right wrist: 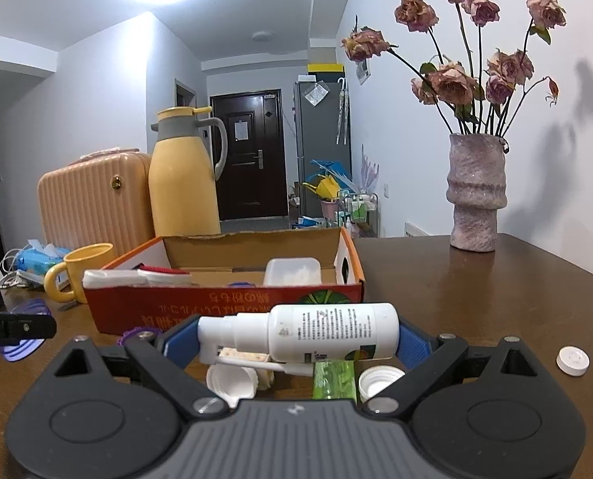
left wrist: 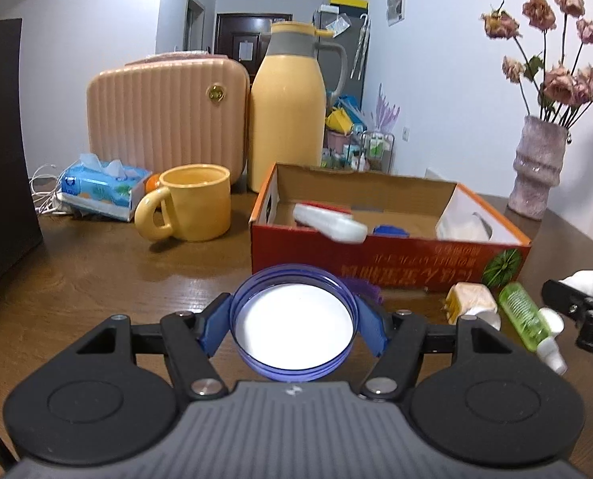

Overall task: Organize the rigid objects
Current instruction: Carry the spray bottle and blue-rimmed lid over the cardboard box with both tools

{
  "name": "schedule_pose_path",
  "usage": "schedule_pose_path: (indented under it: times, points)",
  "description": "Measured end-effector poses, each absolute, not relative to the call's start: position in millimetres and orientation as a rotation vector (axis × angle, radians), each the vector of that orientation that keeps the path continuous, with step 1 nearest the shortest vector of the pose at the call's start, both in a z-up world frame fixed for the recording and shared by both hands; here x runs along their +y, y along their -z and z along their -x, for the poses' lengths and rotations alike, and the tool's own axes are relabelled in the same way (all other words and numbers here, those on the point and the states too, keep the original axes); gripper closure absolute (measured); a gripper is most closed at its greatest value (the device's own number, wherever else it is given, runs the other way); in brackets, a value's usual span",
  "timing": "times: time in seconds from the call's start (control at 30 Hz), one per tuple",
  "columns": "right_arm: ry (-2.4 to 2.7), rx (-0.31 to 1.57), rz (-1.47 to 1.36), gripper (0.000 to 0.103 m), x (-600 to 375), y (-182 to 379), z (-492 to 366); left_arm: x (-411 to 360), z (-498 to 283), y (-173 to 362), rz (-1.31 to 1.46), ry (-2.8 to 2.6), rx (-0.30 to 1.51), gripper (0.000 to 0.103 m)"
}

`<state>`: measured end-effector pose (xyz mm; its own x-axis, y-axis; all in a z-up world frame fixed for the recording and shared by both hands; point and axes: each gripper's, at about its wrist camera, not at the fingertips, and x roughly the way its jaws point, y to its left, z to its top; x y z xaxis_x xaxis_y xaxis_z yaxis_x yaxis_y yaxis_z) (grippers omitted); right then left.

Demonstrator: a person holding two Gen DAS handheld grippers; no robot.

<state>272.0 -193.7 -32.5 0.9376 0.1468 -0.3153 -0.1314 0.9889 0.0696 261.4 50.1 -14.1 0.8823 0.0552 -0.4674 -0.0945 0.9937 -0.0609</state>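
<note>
My left gripper (left wrist: 294,325) is shut on a round blue-rimmed lid (left wrist: 294,319) with a white inside, held above the table in front of the red cardboard box (left wrist: 376,259). My right gripper (right wrist: 296,339) is shut on a white spray bottle (right wrist: 308,337), held crosswise in front of the same box (right wrist: 224,307). The box holds a white remote-like object (left wrist: 330,223), a blue item (left wrist: 390,231) and a white container (right wrist: 292,271). A green bottle (left wrist: 530,321), a beige piece (left wrist: 472,299) and white caps (right wrist: 230,383) lie on the table near the box.
A yellow mug (left wrist: 194,203), tissue pack (left wrist: 102,185), pink case (left wrist: 168,119) and yellow thermos (left wrist: 288,107) stand behind. A pink vase of dried roses (right wrist: 476,195) is at the right. A small white disc (right wrist: 572,360) lies on the table. A purple item (right wrist: 136,333) sits by the box.
</note>
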Motion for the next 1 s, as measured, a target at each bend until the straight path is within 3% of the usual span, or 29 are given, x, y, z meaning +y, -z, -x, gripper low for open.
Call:
schedule_pose_path:
  times: [1.0]
  points:
    - [-0.138, 0.239, -0.045, 0.006, -150.4, 10.2, -346.0, 42.5, -333.2, -31.5, 0.187, -0.116, 0.376, 0.036]
